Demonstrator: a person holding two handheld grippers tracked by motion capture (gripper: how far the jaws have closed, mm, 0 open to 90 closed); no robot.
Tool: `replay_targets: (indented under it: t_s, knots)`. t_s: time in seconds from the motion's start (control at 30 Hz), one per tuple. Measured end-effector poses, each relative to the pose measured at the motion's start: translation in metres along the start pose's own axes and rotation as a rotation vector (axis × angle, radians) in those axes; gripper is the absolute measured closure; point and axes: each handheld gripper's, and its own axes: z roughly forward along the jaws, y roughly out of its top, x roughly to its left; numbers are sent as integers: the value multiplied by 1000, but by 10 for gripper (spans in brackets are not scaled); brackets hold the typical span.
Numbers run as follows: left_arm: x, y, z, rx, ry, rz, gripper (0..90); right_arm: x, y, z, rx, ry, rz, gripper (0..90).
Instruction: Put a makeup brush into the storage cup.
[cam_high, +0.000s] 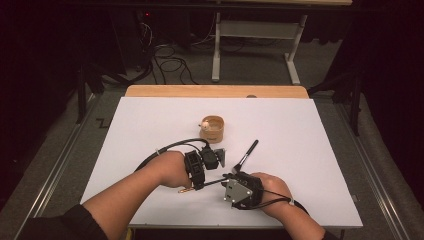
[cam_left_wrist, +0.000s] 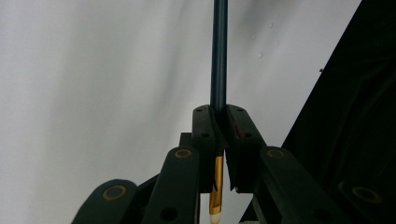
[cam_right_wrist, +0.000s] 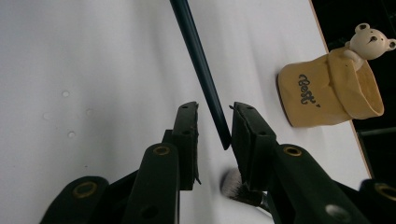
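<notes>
A: From the high view, what lies under the hands?

B: A white sheet-covered table (cam_high: 150, 125) with a bare wooden strip along its far edge, standing on grey carpet; a white metal desk frame (cam_high: 252, 45) and loose black cables (cam_high: 170, 62) sit in the dark room beyond. A tan ceramic cup with a small white bear on its rim (cam_high: 212, 128) stands mid-table, and a second black-handled brush with a dark tuft (cam_high: 245, 156) lies just right of it.

A: And the hands?

B: Both forearms come in from the near edge. The left gripper (cam_high: 199, 169) and the right gripper (cam_high: 234, 186) meet close together, a thin dark-handled brush with a gold ferrule (cam_high: 210, 184) lying level between them.

A: The left gripper view?

B: Its jaws are clamped tight on the brush's handle (cam_left_wrist: 218, 60), the gold ferrule (cam_left_wrist: 217, 182) behind the pads.

A: The right gripper view?

B: The handle tip (cam_right_wrist: 205, 88) sits between the jaws, which stand apart, one pad (cam_right_wrist: 243, 135) beside it; no grip shows. The cup (cam_right_wrist: 327, 93) lies to the right.
</notes>
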Motion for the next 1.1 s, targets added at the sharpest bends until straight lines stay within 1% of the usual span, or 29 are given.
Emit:
replay_targets:
  t_s: [0.07,0.23,0.3,0.37,0.4,0.5,0.63,0.67,0.7,0.73,0.77,0.8,0.93,0.97,1.1]
  knots:
    - [0,0,0,0,0,0,830,-2,1,1,-10,3,-36,732]
    - [-1,0,-1,2,0,6,830,-2,3,2,-9,4,-42,741]
    - [-2,0,-1,-2,0,7,830,-1,4,3,-6,9,-36,745]
    - [-2,0,-2,-1,2,9,830,-2,4,3,-7,10,-49,749]
    - [-2,0,-2,-3,2,10,830,-2,4,3,-1,10,-41,750]
    - [-2,-1,-3,-4,1,14,830,-3,4,3,-6,19,-37,755]
    - [-3,-1,-4,-3,1,15,830,-5,4,5,-8,24,-58,757]
    - [-3,-2,-5,-4,1,14,830,-5,4,5,-7,29,-58,757]
    - [-3,-2,-5,-6,-1,12,830,-4,4,5,0,26,-45,757]
    - [-3,-2,-5,-9,-3,10,830,-4,4,5,-1,27,-45,757]
    - [-2,-2,-5,-6,-1,14,830,-5,5,6,-4,23,-57,760]
    - [-2,-2,-5,-7,-3,14,830,-4,5,6,-3,26,-48,764]
    - [-2,-3,-6,-14,-4,11,830,-5,5,6,-4,29,-47,768]
    - [-2,-3,-6,-15,-4,11,830,-5,5,6,-5,30,-53,768]
    - [-3,-3,-6,-17,-4,9,830,-4,6,6,0,36,-47,773]
